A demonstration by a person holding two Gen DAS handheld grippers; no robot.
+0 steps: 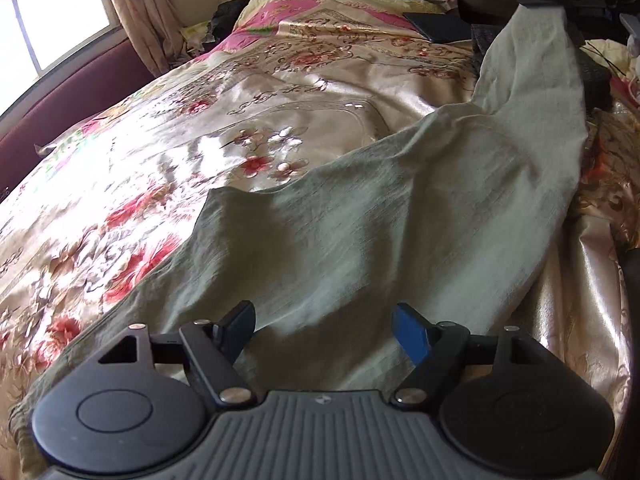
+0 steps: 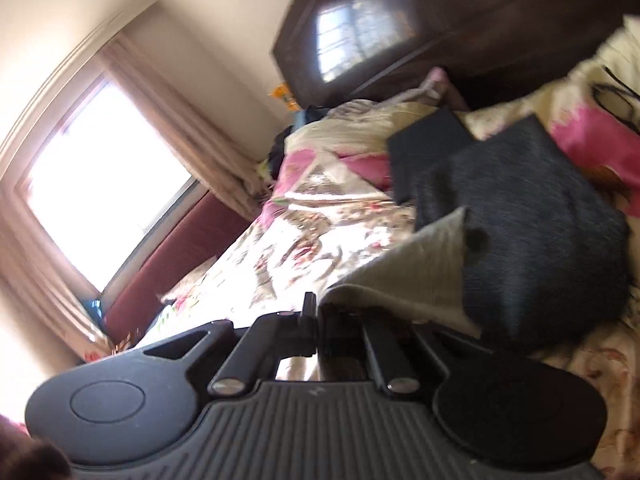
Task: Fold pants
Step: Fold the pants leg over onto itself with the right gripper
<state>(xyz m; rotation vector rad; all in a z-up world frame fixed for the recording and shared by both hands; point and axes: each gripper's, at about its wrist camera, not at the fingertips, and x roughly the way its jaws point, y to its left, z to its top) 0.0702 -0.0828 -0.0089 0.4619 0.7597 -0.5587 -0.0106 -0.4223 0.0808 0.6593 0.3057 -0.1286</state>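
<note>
A pair of pale green-grey pants [image 1: 360, 216] lies spread across a bed covered by a shiny floral bedspread [image 1: 168, 152] in cream, pink and red.

In the left wrist view, the left gripper [image 1: 324, 320] hovers low over the near part of the pants with its jaws wide apart and nothing between them; one finger pad is black, the other blue. From here the cloth runs away and up to the far right, where one end is lifted off the bed and pinched by the right gripper [image 1: 546, 2], seen small in the top corner. A window [image 1: 44, 20] with beige curtains sits at the far left.

The tilted, blurred right wrist view shows that grip up close: the right gripper's jaws are pressed together on a folded edge of the pants, and the cloth fans out just beyond them. Only this view shows a dark wooden headboard [image 2: 440, 20] reflecting the window, and a folded black garment [image 2: 532, 240] lying on the bed right behind the held cloth.
</note>
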